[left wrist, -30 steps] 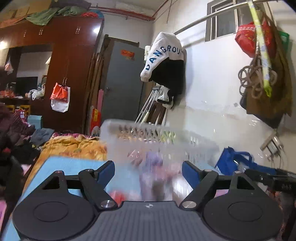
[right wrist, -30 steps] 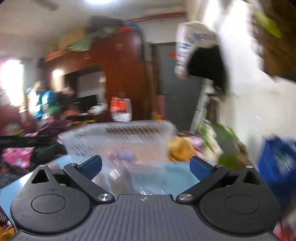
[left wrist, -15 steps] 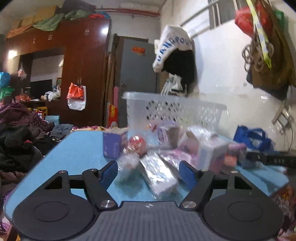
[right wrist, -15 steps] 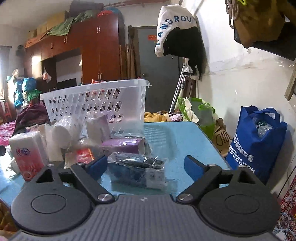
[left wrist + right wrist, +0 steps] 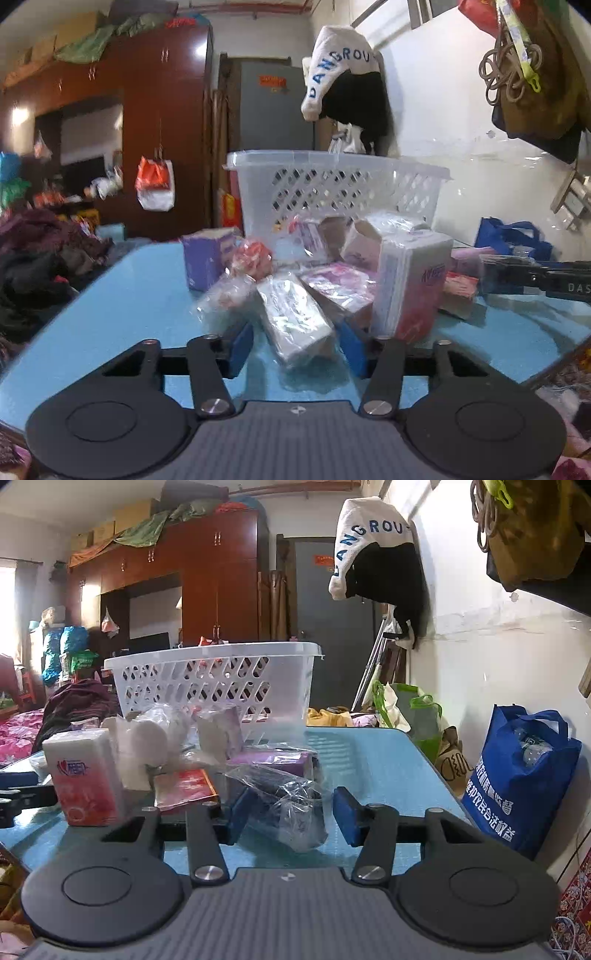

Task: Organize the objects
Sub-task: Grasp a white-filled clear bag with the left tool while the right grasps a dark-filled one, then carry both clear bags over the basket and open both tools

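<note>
Cluttered home bedroom: wardrobe (image 5: 207, 576), bedding (image 5: 14, 734), hanging jacket (image 5: 376, 554).

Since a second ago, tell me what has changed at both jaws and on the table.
Both grippers came down toward the pile, and their jaws have just been closing. The left gripper now brackets a clear-wrapped packet; the right gripper brackets a dark item in a clear bag. Firm contact cannot be told. The white basket and the other packets on the blue table stayed put.

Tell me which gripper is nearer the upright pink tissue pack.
Left. The left gripper sits just beside the pink tissue pack; the right gripper straddles a dark wrapped packet farther off.
</note>
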A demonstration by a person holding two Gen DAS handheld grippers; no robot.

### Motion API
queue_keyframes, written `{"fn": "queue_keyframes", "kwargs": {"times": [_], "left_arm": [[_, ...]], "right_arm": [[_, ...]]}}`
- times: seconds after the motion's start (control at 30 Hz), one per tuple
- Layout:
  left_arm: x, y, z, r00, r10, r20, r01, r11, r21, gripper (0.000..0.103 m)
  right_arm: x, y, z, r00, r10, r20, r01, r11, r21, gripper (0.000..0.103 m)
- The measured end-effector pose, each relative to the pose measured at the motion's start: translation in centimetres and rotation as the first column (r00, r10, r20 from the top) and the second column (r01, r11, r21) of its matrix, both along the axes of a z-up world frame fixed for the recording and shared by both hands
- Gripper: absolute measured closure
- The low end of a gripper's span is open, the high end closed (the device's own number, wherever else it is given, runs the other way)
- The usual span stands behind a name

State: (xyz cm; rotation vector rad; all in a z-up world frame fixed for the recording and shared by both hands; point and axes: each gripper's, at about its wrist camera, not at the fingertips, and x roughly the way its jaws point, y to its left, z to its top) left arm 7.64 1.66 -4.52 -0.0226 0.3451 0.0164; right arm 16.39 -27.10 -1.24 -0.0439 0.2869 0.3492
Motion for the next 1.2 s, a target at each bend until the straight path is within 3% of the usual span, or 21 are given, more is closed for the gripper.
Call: {"fn": "queue_keyframes", "kwargs": {"times": [0.2, 0.33, 0.43, 0.47, 0.5, 0.57, 0.63, 1.2], "left_arm": [[0.4, 0.2, -0.3, 1.0, 0.002, -0.012, -0.003, 1.0, -0.026, 0.048], [0.6, -0.1, -0.5, 1.0, 0.002, -0.011, -0.003, 1.0, -0.015, 0.048], [0.6, -0.4, -0.6, 1.0, -0.007, -0.007, 0.007, 1.0, -0.003, 0.047], [0.6, -0.4, -0.6, 1.0, -0.008, -0.006, 0.008, 1.0, -0.003, 0.047], [0.6, -0.4, -0.6, 1.0, -0.009, -0.004, 0.009, 1.0, -0.005, 0.047], [0.5, -0.3, -0.6, 1.0, -0.011, -0.002, 0.011, 1.0, -0.006, 0.048], [0.2, -0.2, -0.6, 1.0, -0.012, 0.012, 0.012, 1.0, -0.014, 0.054], [-2.3, 0.5, 1.2, 0.987, -0.025, 0.162, 0.027, 1.0, -0.011, 0.056]], "right_arm": [[0.2, 0.0, -0.4, 1.0, 0.009, -0.009, -0.009, 1.0, 0.009, 0.046], [0.6, 0.4, -0.6, 1.0, 0.002, -0.013, -0.002, 1.0, 0.002, 0.031], [1.0, 0.7, -0.9, 0.999, 0.036, -0.033, -0.036, 0.999, 0.008, 0.031], [1.1, 0.8, -1.0, 0.999, 0.036, -0.037, -0.036, 0.999, -0.002, 0.031], [1.2, 0.8, -1.1, 0.999, 0.035, -0.038, -0.036, 0.999, -0.007, 0.039], [1.0, 0.6, -1.1, 0.998, 0.047, -0.036, -0.047, 0.999, -0.004, 0.045], [0.5, 0.4, -0.8, 0.998, 0.054, -0.024, -0.054, 0.999, -0.004, 0.055], [-1.5, -1.4, 1.6, 0.993, 0.113, 0.047, -0.117, 0.988, 0.097, 0.061]]}}
